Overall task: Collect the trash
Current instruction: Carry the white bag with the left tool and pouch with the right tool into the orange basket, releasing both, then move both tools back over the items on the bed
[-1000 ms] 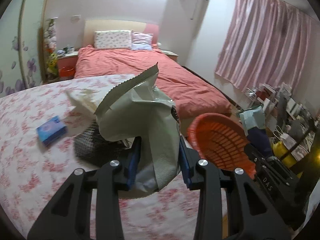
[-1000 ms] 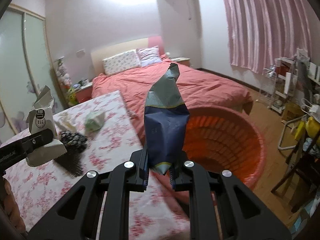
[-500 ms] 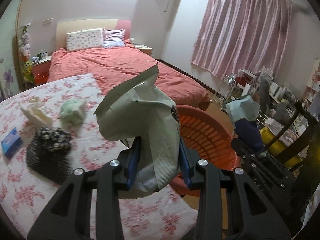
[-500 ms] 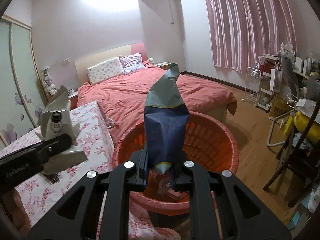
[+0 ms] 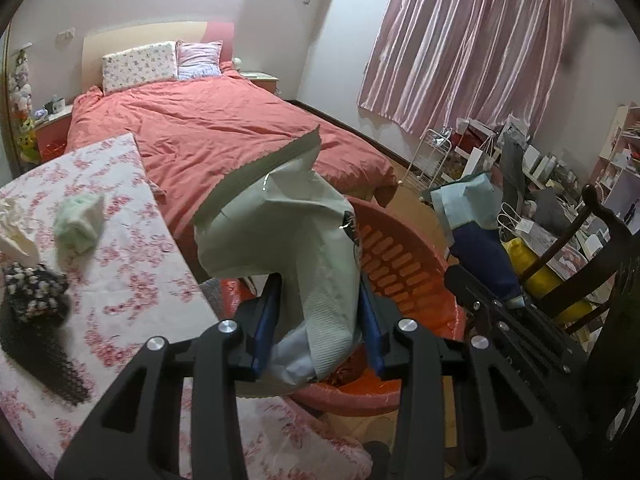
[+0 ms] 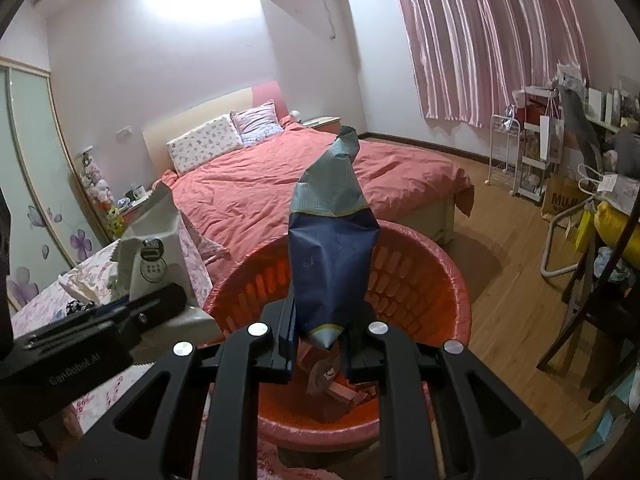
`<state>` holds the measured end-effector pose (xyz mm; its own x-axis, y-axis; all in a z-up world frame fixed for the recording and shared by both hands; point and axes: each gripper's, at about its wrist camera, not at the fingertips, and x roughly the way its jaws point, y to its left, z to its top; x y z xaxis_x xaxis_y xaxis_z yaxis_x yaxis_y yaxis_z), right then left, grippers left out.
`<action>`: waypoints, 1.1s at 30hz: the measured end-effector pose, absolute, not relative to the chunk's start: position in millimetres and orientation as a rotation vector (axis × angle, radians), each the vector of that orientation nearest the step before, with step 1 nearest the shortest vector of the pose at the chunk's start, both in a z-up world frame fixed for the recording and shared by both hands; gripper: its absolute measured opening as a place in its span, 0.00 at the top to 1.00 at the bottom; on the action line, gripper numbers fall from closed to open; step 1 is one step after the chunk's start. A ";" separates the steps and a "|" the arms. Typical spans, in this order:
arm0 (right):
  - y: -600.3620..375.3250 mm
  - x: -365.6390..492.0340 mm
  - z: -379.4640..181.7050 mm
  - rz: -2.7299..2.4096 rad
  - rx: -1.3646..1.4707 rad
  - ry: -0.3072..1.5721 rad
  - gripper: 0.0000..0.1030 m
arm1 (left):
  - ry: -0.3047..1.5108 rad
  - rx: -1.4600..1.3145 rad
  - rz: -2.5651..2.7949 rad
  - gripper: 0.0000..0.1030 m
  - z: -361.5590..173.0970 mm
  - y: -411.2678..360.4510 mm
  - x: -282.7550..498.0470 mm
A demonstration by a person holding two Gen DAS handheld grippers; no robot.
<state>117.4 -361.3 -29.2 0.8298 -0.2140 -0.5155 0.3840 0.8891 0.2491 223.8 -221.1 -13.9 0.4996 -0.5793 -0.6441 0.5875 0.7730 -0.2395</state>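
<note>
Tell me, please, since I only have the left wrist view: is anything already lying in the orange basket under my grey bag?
Observer: Yes. The right wrist view looks down into the orange basket, and crumpled wrappers lie on its bottom.
Operator: Thank you. Is the right gripper's blue bag over the basket too?
Observer: It is. The right gripper holds the blue bag upright, with the basket's opening right behind and below it.
Operator: Could you read any marking on my grey bag?
Observer: The grey bag shows a round dark seal-like label facing the right camera; its text is too small to read.
</note>
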 end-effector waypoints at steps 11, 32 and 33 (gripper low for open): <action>-388.0 124.8 -44.2 -0.294 0.473 0.542 0.68 | 0.827 0.054 -0.679 0.32 -43.5 -241.8 239.8; -334.2 130.5 -20.0 -0.220 0.362 0.558 0.46 | 0.750 0.085 -0.409 0.13 -25.2 -128.9 231.2; -326.1 132.9 -18.6 -0.201 0.353 0.562 0.46 | 0.748 0.081 -0.398 0.13 -23.8 -123.0 231.3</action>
<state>132.9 -326.1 -18.6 0.8290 -0.0903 -0.5520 0.2807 0.9208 0.2709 231.3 -123.0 -23.8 0.6622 -0.3227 -0.6762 0.3800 0.9225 -0.0681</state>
